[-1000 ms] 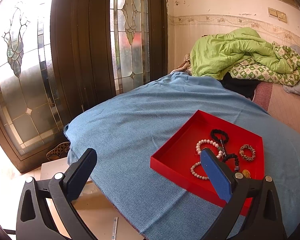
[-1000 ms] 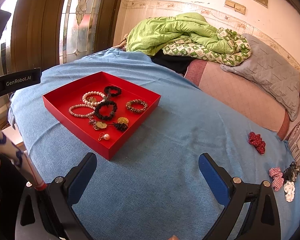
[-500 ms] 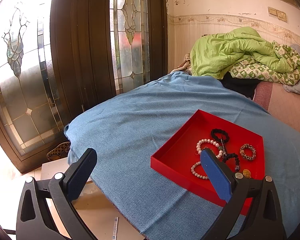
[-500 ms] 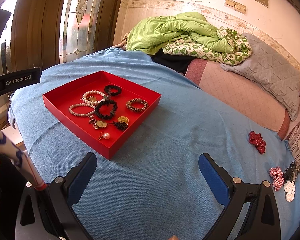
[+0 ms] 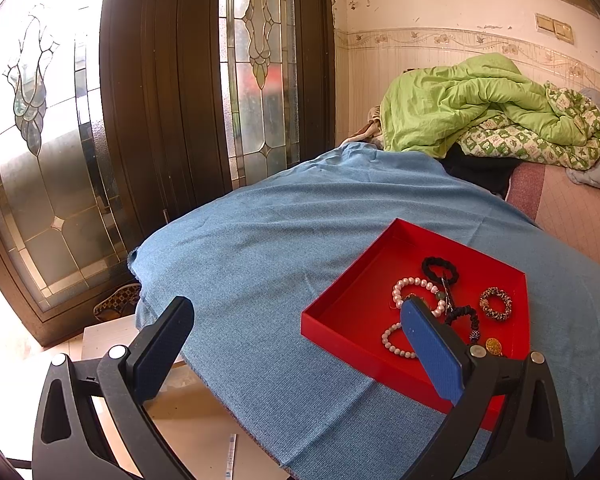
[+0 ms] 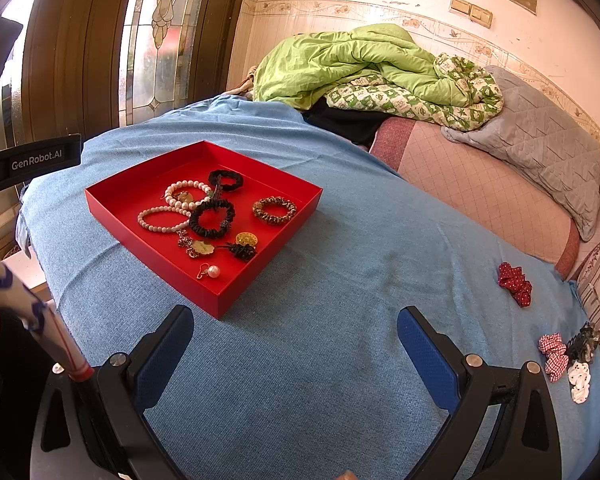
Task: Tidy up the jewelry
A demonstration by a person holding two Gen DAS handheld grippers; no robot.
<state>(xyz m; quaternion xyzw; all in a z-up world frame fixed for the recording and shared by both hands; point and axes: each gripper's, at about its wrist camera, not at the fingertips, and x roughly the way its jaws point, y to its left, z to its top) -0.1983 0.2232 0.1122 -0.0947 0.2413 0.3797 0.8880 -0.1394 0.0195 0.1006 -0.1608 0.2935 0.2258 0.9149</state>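
Note:
A red tray [image 6: 112, 196] sits on the blue cloth [image 6: 340, 280]. It holds pearl bracelets [image 6: 162, 220], black scrunchies [image 6: 212, 220], a leopard-print band [image 6: 275, 210], a pearl earring [image 6: 212, 271] and small charms. The tray also shows in the left wrist view [image 5: 340, 312]. A red scrunchie [image 6: 515, 283] and a pile of checked, black and white hair ties [image 6: 566, 356] lie at the far right. My right gripper [image 6: 296, 344] is open and empty above the cloth, nearer than the tray. My left gripper [image 5: 296, 336] is open and empty at the tray's near left.
A green duvet [image 6: 360, 64] and a grey pillow [image 6: 540, 140] lie at the back on a pink mattress [image 6: 480, 200]. A glass-panelled dark wooden door [image 5: 160, 100] stands to the left. The cloth's edge drops off at the near left [image 5: 220, 380].

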